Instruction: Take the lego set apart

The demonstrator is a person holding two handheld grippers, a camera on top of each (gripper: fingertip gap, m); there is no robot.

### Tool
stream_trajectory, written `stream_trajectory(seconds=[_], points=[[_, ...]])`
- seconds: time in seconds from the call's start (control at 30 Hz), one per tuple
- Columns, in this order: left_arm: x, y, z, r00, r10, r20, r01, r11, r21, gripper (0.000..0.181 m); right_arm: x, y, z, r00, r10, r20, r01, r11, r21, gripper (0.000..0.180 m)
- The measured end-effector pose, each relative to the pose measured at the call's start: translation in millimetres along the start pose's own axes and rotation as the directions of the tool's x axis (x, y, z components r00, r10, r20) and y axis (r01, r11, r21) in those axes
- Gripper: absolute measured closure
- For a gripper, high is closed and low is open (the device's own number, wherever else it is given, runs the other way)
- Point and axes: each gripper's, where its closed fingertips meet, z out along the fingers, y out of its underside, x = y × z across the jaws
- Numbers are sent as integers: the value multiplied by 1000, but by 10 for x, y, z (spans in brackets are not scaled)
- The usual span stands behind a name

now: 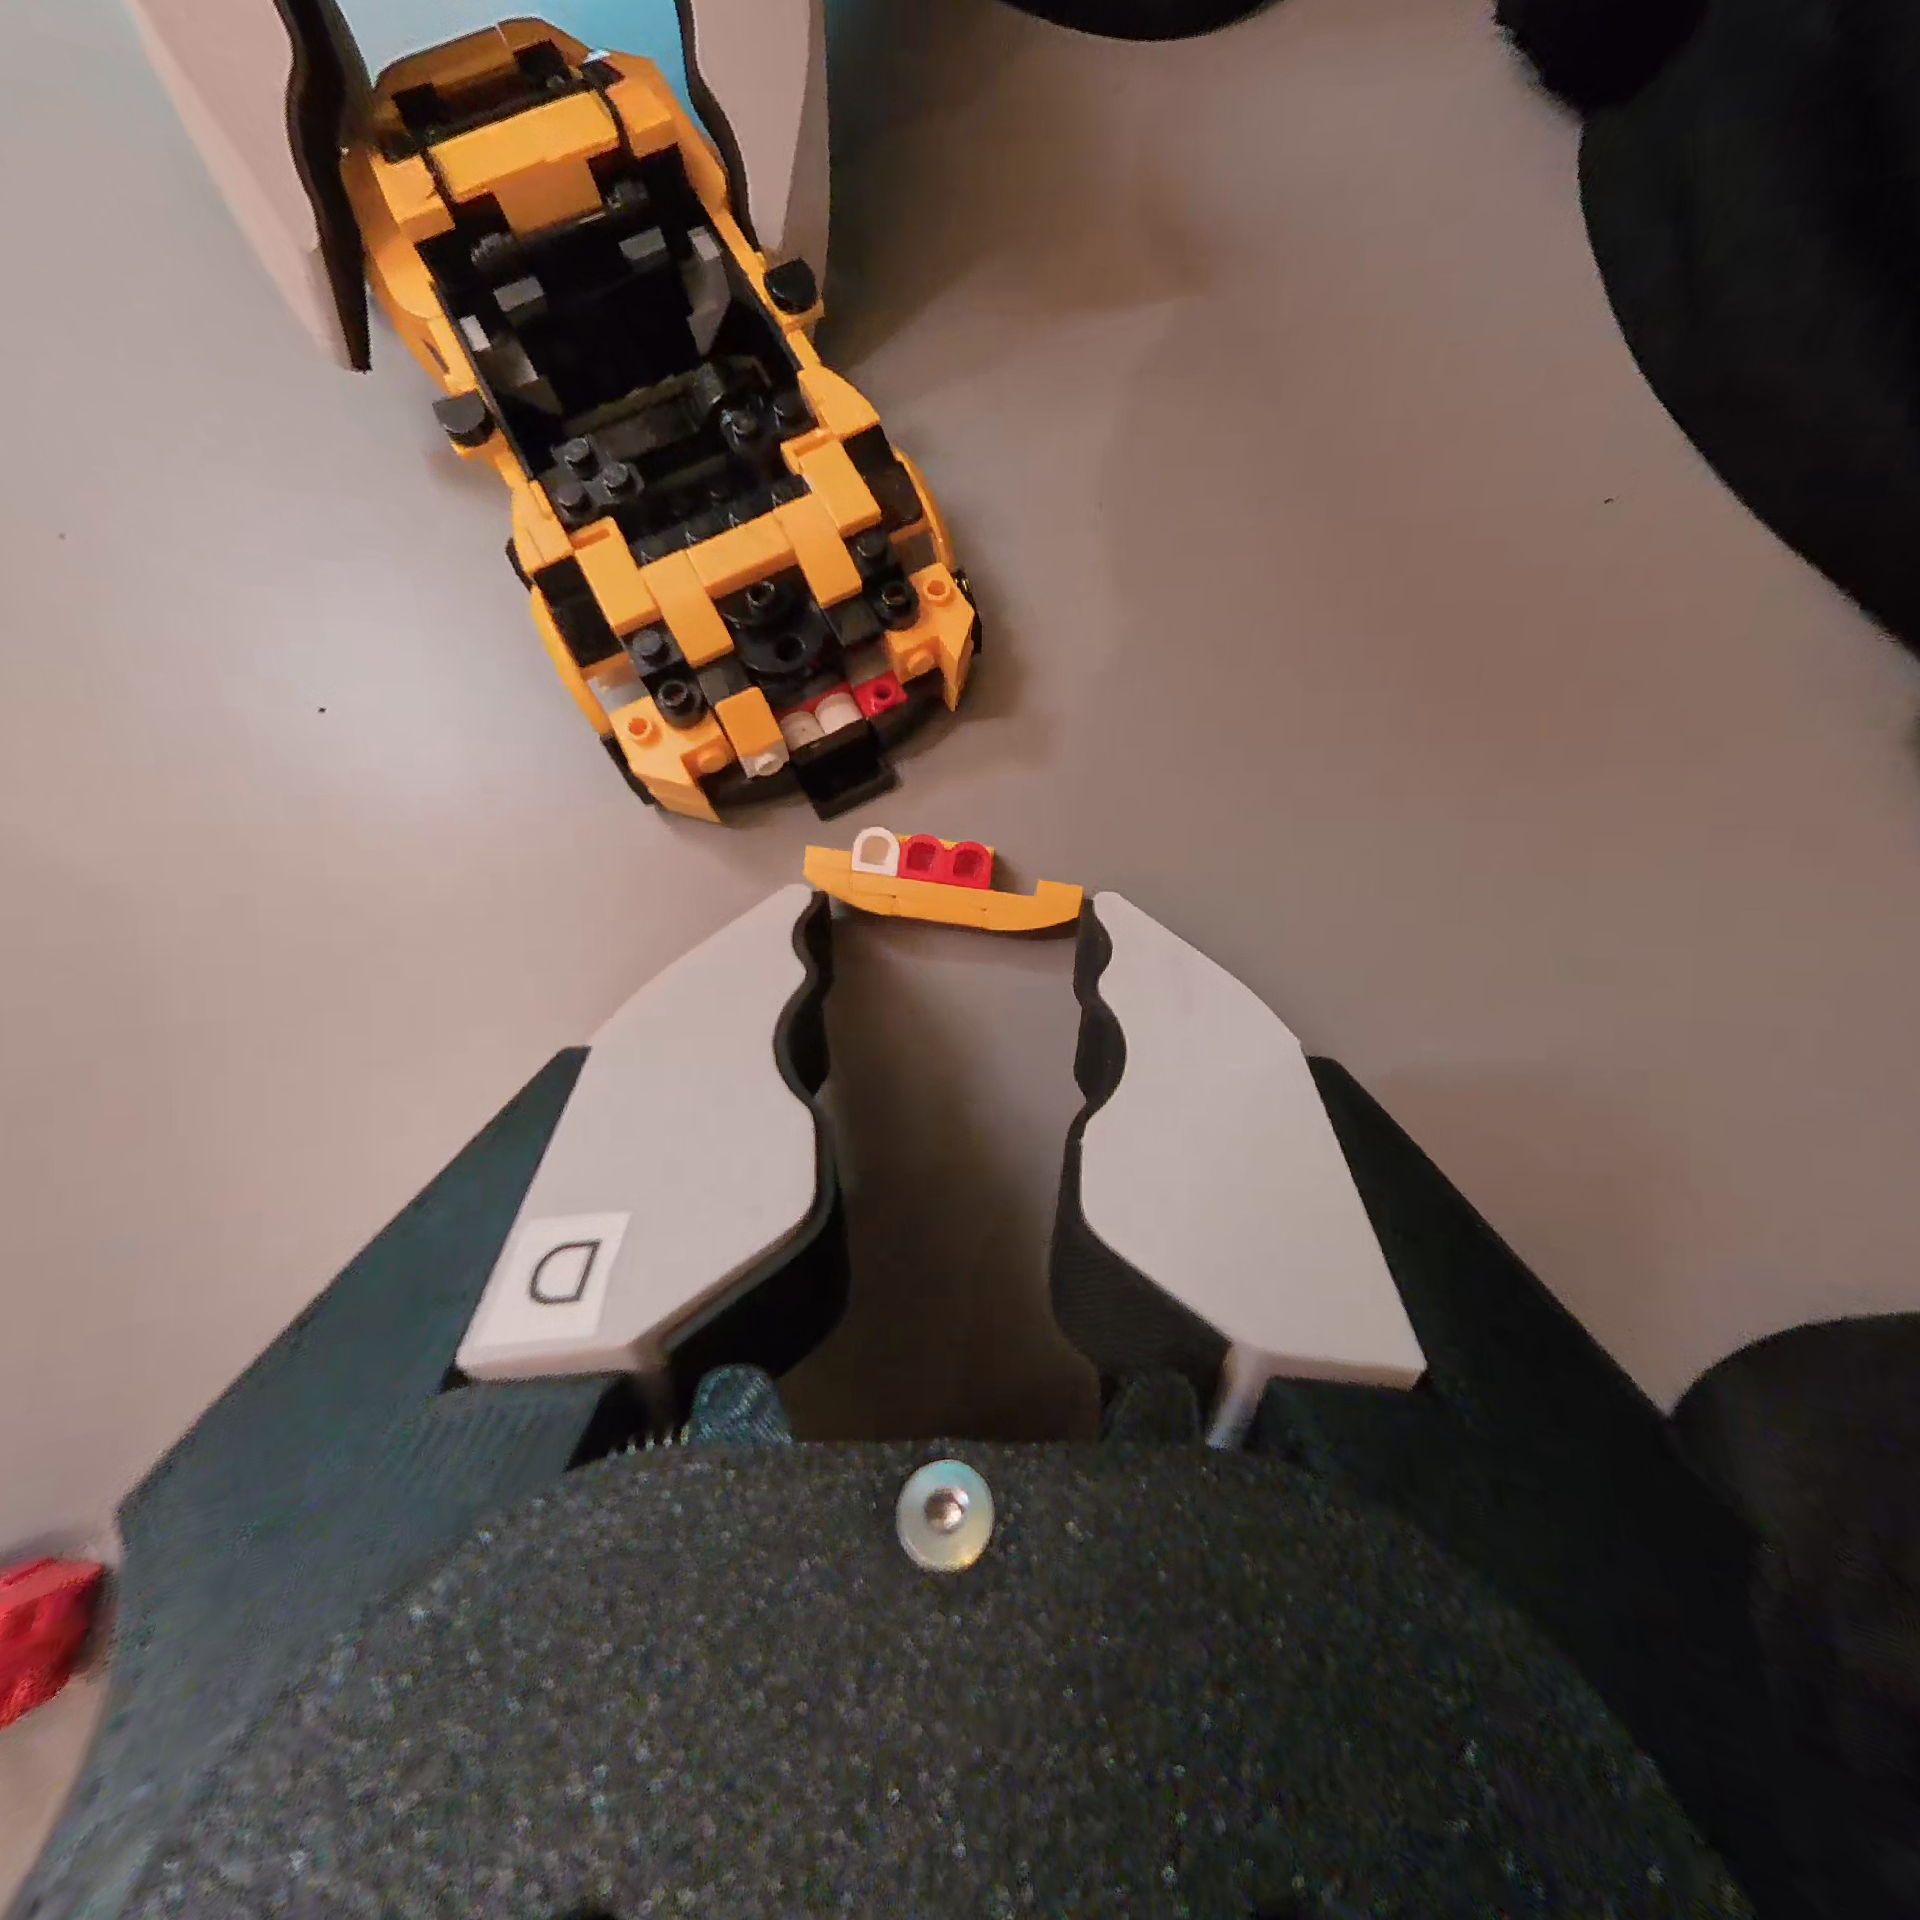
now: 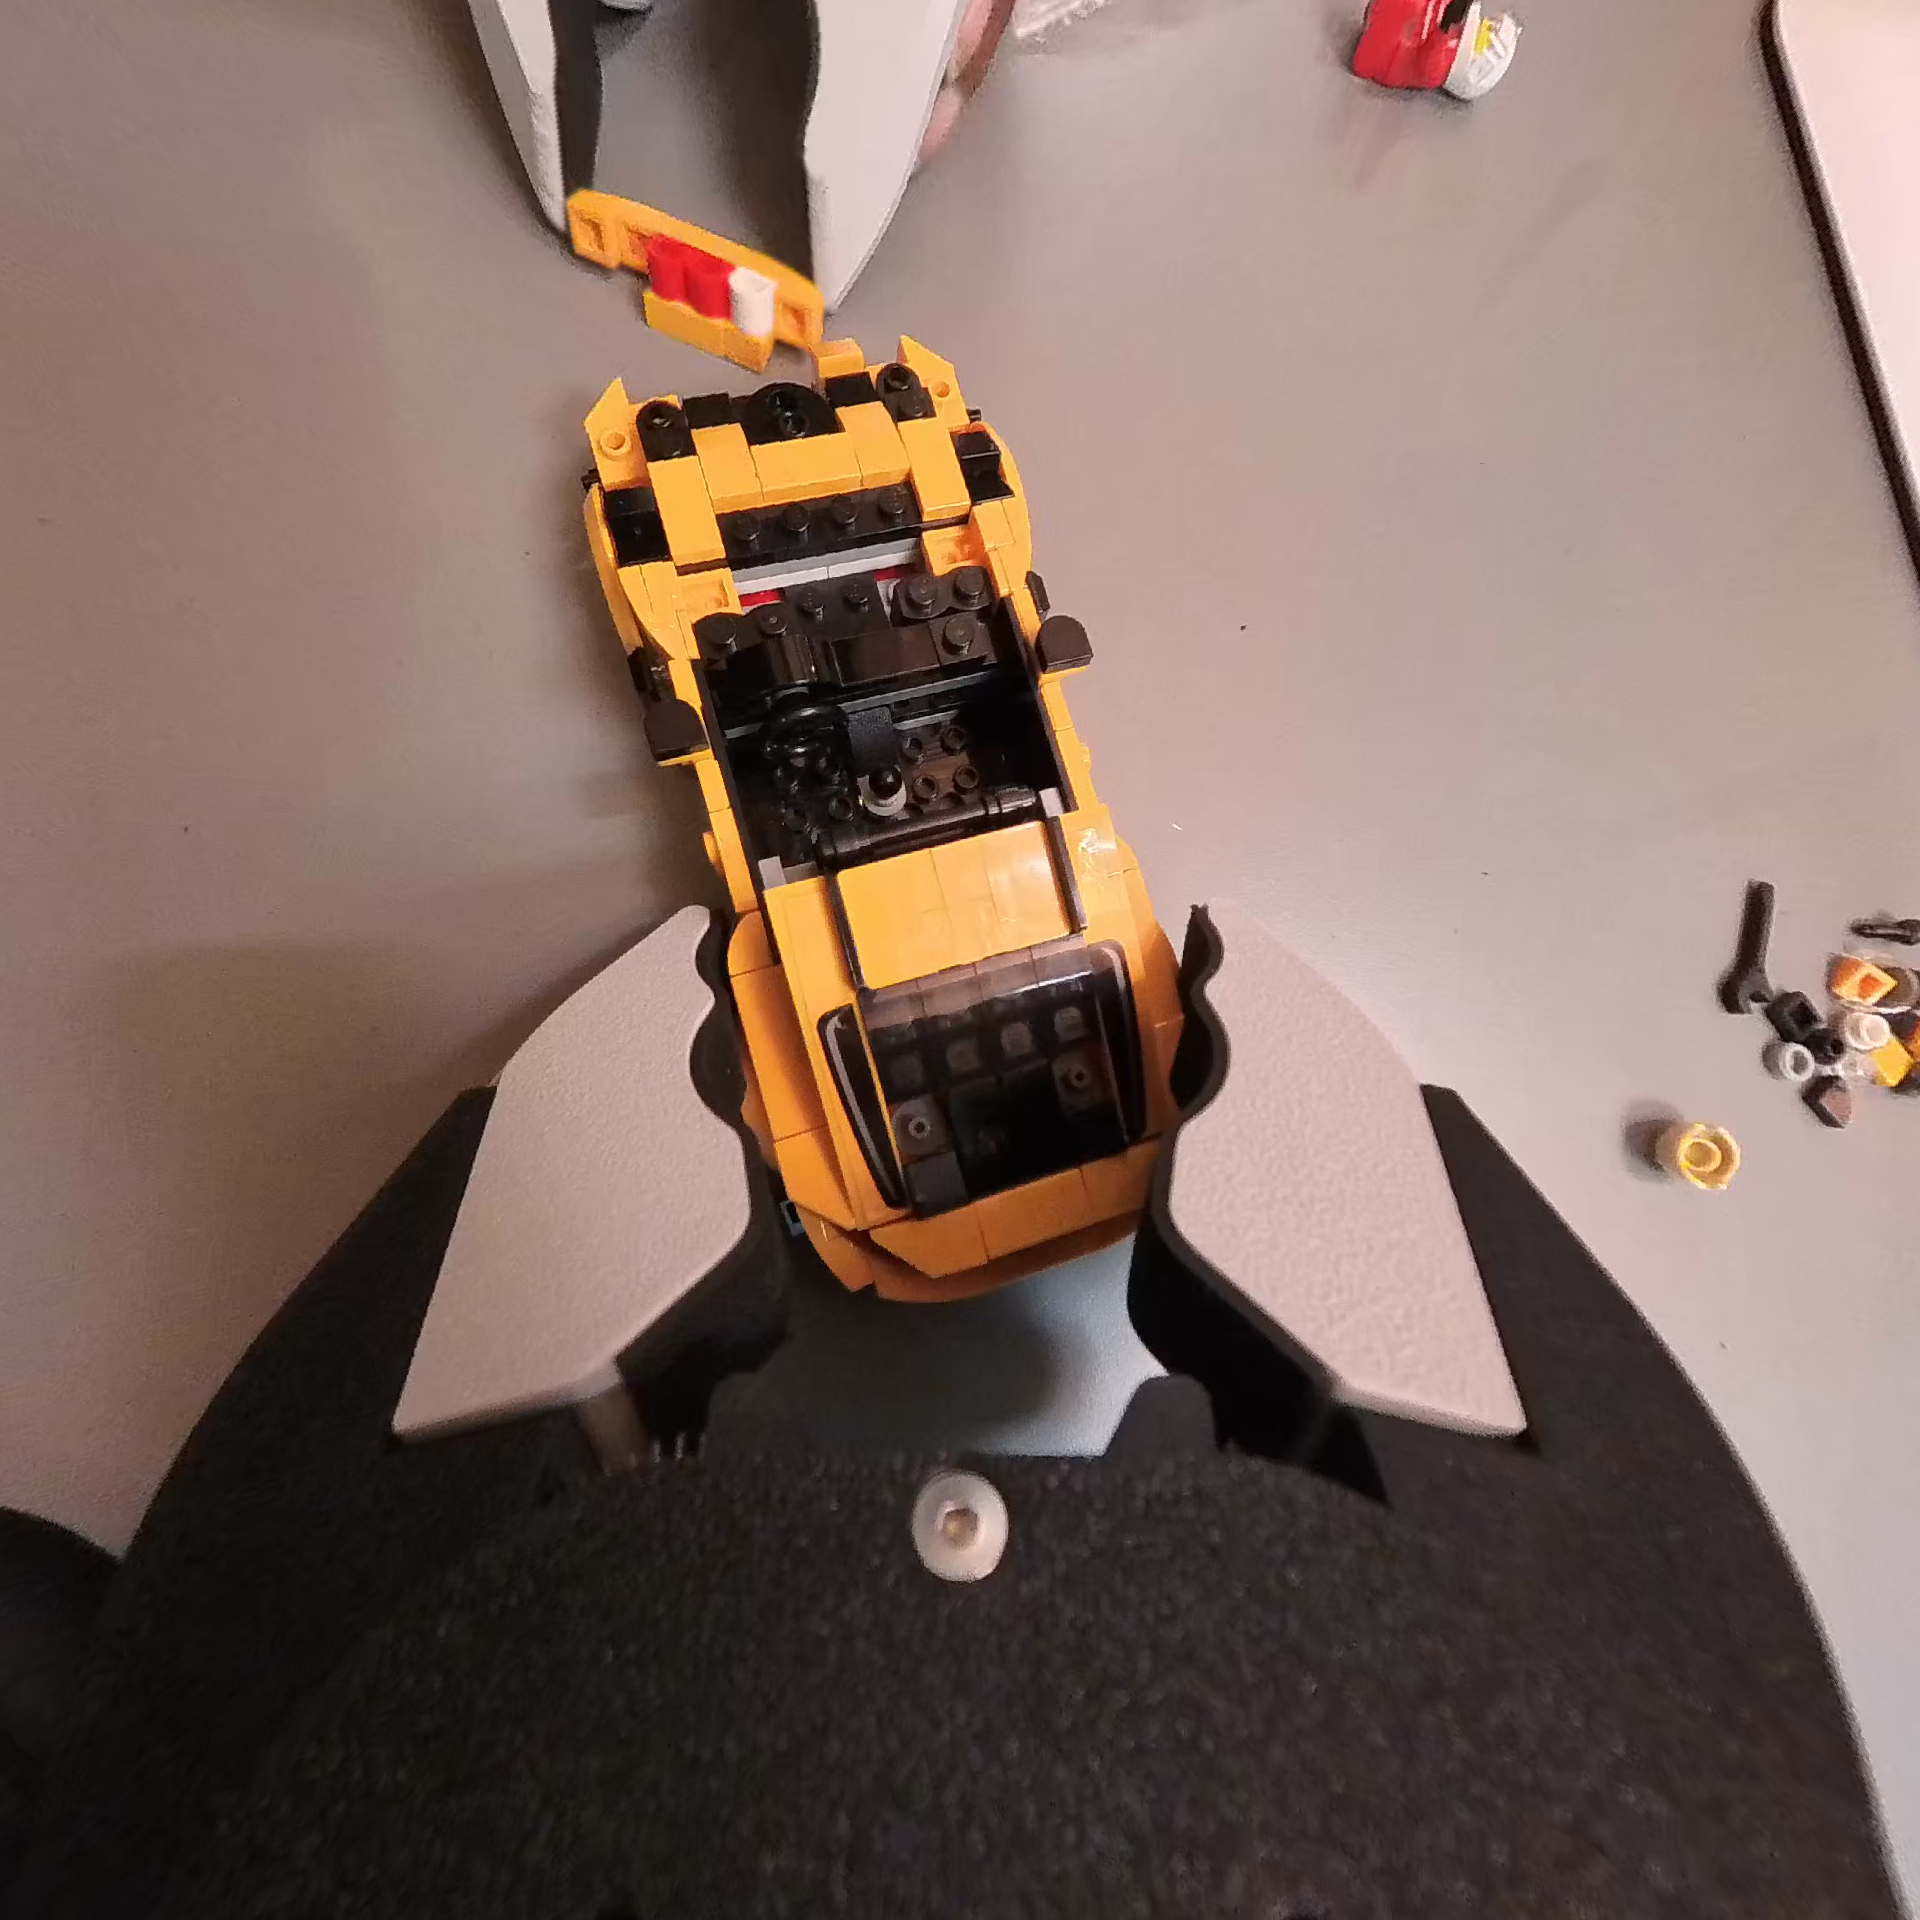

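A yellow and black lego car (image 1: 665, 436) (image 2: 862, 727) stands on the grey table with its roof off and its cabin open. My right gripper (image 2: 951, 925) is shut on the car's near end, one pad on each side; it also shows at the car's far end in the left wrist view (image 1: 530, 114). A detached yellow strip with red and white bricks (image 1: 940, 883) (image 2: 691, 275) sits just off the car's other end. My left gripper (image 1: 951, 920) (image 2: 691, 249) holds this strip lengthwise between its fingertips, jaws wide apart, low over the table.
A pile of small loose parts (image 2: 1829, 1029) and a yellow round piece (image 2: 1699, 1153) lie to the right. A red object (image 2: 1423, 42) lies far right, a red piece (image 1: 36, 1621) near left. A pale board edge (image 2: 1849, 208) runs along the right; dark fabric (image 1: 1766, 312) bulges in. The gap from one gripper's tips to the other's is roughly 12 cm. To the yellow round piece (image 2: 1699, 1153): right tips about 11 cm, left tips about 25 cm.
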Motion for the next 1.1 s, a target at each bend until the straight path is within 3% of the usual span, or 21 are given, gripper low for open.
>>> stream_trajectory(seconds=[0.2,0.37,0.6,0.77,0.97,1.1], points=[[-9,-82,44,998,-11,63,11,1000,3,140,18,16,-7,1000,1,-2,-1,1000,2,98],[-41,-135,-47,990,-65,124,62,998,26,156,19,14,-1,1000,3,-7,-3,1000,0,98],[55,-65,-47,990,-67,124,71,997,-25,149,34,25,-8,1000,0,-10,0,1000,-3,98],[-151,-301,-203,972,-75,221,65,997,50,151,35,24,0,1000,-1,-11,1,1000,-4,98],[-237,-420,-44,973,21,228,-14,999,-32,153,17,18,0,1000,-18,-7,18,1000,4,98],[-231,-495,23,979,136,149,-122,987,-102,157,23,1,15,995,-87,50,86,996,18,98]])
